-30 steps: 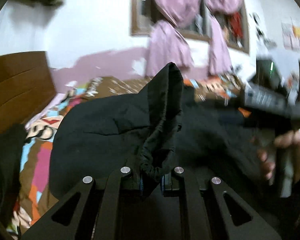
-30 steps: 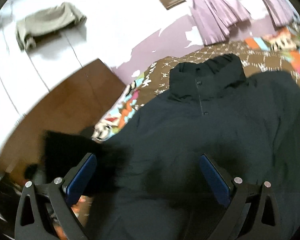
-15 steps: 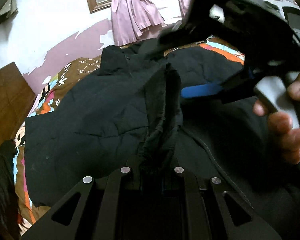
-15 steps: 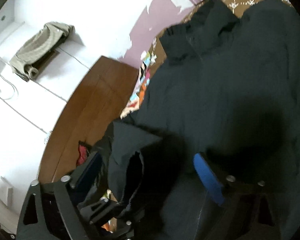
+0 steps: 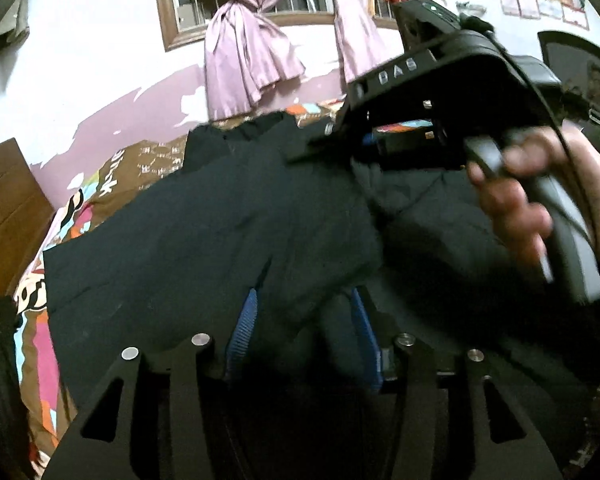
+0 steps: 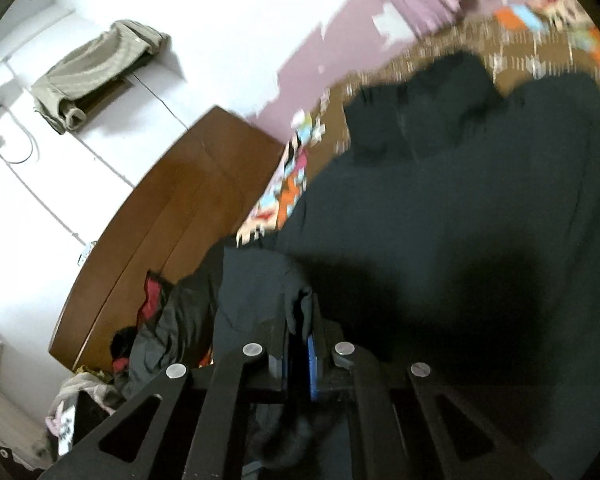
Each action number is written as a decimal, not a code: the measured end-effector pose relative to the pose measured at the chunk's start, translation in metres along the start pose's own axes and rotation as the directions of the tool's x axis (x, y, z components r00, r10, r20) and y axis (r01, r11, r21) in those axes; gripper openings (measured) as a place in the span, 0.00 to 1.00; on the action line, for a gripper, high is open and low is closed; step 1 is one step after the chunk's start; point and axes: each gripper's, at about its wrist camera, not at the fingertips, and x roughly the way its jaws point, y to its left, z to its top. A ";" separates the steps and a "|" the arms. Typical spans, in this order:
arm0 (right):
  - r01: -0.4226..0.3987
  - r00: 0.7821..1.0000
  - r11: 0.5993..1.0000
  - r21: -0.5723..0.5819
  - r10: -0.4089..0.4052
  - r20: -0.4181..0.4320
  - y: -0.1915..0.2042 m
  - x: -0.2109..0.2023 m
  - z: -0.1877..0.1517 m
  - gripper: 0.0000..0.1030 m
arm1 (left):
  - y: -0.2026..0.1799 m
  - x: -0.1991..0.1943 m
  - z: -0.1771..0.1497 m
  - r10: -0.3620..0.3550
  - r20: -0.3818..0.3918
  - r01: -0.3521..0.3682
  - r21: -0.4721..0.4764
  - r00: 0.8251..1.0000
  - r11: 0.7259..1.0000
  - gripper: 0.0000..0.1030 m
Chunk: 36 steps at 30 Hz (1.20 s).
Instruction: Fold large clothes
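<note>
A large black jacket [image 5: 204,240] lies spread on the patterned bedspread [image 5: 112,184], collar toward the far wall. My left gripper [image 5: 304,320] is open; its blue pads [image 5: 244,324] stand apart with loose jacket fabric lying between them. My right gripper [image 6: 300,340] is shut on a fold of the jacket's sleeve [image 6: 260,284], lifted at the jacket's left side. The jacket body [image 6: 460,216] fills the right wrist view. The right gripper also shows in the left wrist view [image 5: 432,120], held by a hand over the jacket.
A brown wooden headboard [image 6: 172,216] stands at the left. Other dark and red clothes [image 6: 160,320] are heaped beside it. Pink curtains [image 5: 244,52] hang at a window on the far wall. A beige garment [image 6: 96,68] lies on a high shelf.
My left gripper has let go of the black fabric and opened. My right gripper has closed on the sleeve fold and crossed over the jacket.
</note>
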 end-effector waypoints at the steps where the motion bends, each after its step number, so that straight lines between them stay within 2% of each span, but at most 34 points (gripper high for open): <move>1: 0.020 0.999 0.999 -0.028 -0.019 0.029 0.004 -0.011 0.009 0.06 | 0.001 -0.005 0.002 -0.001 0.013 0.001 -0.009 1.000 1.000 0.42; 5: 0.105 0.989 0.989 -0.101 -0.093 0.114 0.011 -0.041 0.030 0.06 | 0.013 -0.020 0.014 0.028 0.055 -0.022 -0.098 0.998 0.995 0.45; 8: 0.210 0.964 0.968 -0.137 -0.182 0.191 0.011 -0.064 0.045 0.06 | 0.030 -0.031 0.025 0.067 0.099 -0.049 -0.175 0.993 0.983 0.52; 11: 0.319 0.925 0.937 -0.146 -0.273 0.265 0.006 -0.084 0.057 0.06 | 0.048 -0.034 0.035 0.102 0.106 -0.075 -0.235 0.989 0.969 0.56; 15: 0.437 0.869 0.888 -0.142 -0.377 0.319 -0.008 -0.098 0.065 0.06 | 0.078 -0.028 0.045 0.132 0.069 -0.103 -0.327 0.989 0.939 0.56; 19: 0.527 0.824 0.842 -0.120 -0.470 0.315 -0.033 -0.096 0.062 0.07 | 0.102 -0.025 0.048 0.172 0.037 -0.143 -0.408 0.984 0.902 0.56; 21: 0.560 0.810 0.819 -0.127 -0.508 0.295 -0.042 -0.089 0.054 0.09 | 0.111 -0.019 0.052 0.175 0.014 -0.152 -0.428 0.984 0.891 0.56; 22: 0.580 0.798 0.803 -0.136 -0.527 0.291 -0.045 -0.084 0.052 0.15 | 0.114 -0.014 0.053 0.171 0.003 -0.153 -0.430 0.985 0.890 0.56; 23: 0.606 0.781 0.782 -0.144 -0.551 0.292 -0.047 -0.080 0.049 0.33 | 0.115 -0.009 0.055 0.167 -0.006 -0.154 -0.428 0.986 0.890 0.56; 24: 0.637 0.758 0.755 -0.153 -0.579 0.301 -0.048 -0.078 0.047 0.45 | 0.116 -0.003 0.056 0.159 -0.018 -0.152 -0.424 0.987 0.893 0.56; 25: 0.662 0.737 0.732 -0.159 -0.597 0.317 -0.046 -0.078 0.045 0.69 | 0.116 0.004 0.060 0.141 -0.034 -0.142 -0.417 0.989 0.898 0.56; 26: 0.685 0.715 0.709 -0.171 -0.607 0.347 -0.044 -0.079 0.042 0.75 | 0.114 0.011 0.061 0.127 -0.043 -0.134 -0.414 0.991 0.900 0.56; 27: 0.698 0.703 0.689 -0.195 -0.605 0.375 -0.039 -0.076 0.039 0.75 | 0.112 0.017 0.063 0.108 -0.049 -0.119 -0.413 0.993 0.903 0.56; 28: 0.690 0.714 0.687 -0.227 -0.593 0.373 -0.036 -0.072 0.037 0.75 | 0.111 0.023 0.064 0.089 -0.052 -0.102 -0.415 0.995 0.904 0.56; 30: 0.646 0.761 0.704 -0.295 -0.562 0.324 -0.033 -0.057 0.034 0.75 | 0.107 0.037 0.068 0.038 -0.063 -0.061 -0.421 0.997 0.905 0.56; 32: 0.603 0.797 0.711 -0.361 -0.549 0.249 -0.034 -0.038 0.029 0.75 | 0.101 0.050 0.071 0.002 -0.077 -0.035 -0.419 0.997 0.907 0.56; 34: 0.573 0.811 0.705 -0.419 -0.562 0.163 -0.039 -0.014 0.021 0.73 | 0.092 0.067 0.071 -0.022 -0.126 -0.029 -0.390 0.992 0.920 0.56; 36: 0.559 0.807 0.696 -0.451 -0.582 0.102 -0.048 0.004 0.012 0.71 | 0.085 0.080 0.066 -0.017 -0.180 -0.051 -0.364 0.984 0.930 0.56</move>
